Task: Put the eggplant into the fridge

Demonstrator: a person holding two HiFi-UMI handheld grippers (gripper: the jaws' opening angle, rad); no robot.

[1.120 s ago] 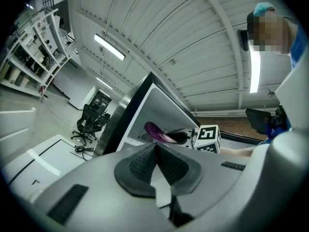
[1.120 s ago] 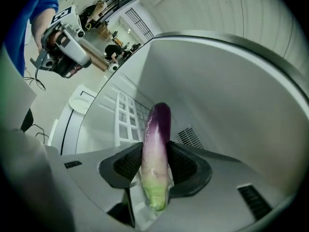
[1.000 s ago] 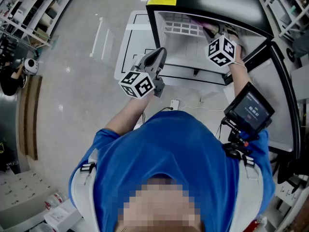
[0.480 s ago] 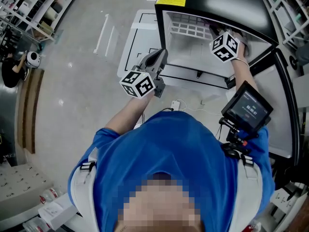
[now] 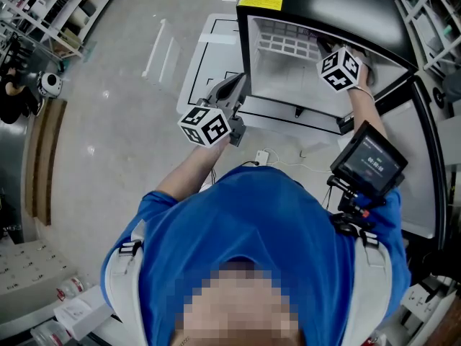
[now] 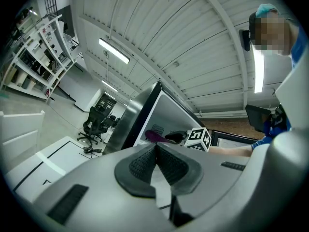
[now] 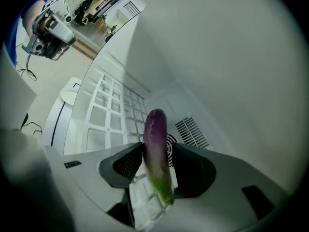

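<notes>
Fridge [image 5: 317,9] interior, white, above its wire shelf [image 7: 111,115]: right gripper [image 7: 155,161] clamps the purple eggplant [image 7: 154,134] between its jaws. Left gripper [image 6: 155,153] hangs outside the fridge, jaws pressed together, holding nothing.

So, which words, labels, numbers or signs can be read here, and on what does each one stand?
Nothing can be quoted with certainty.
Yellow rectangular label on the black top of the open white fridge: print too small to read.
Small black screen at the person's chest: a row of light digits, too blurred to read.
White cubes on the left tool and the right tool: black square patterns only, no letters.
</notes>
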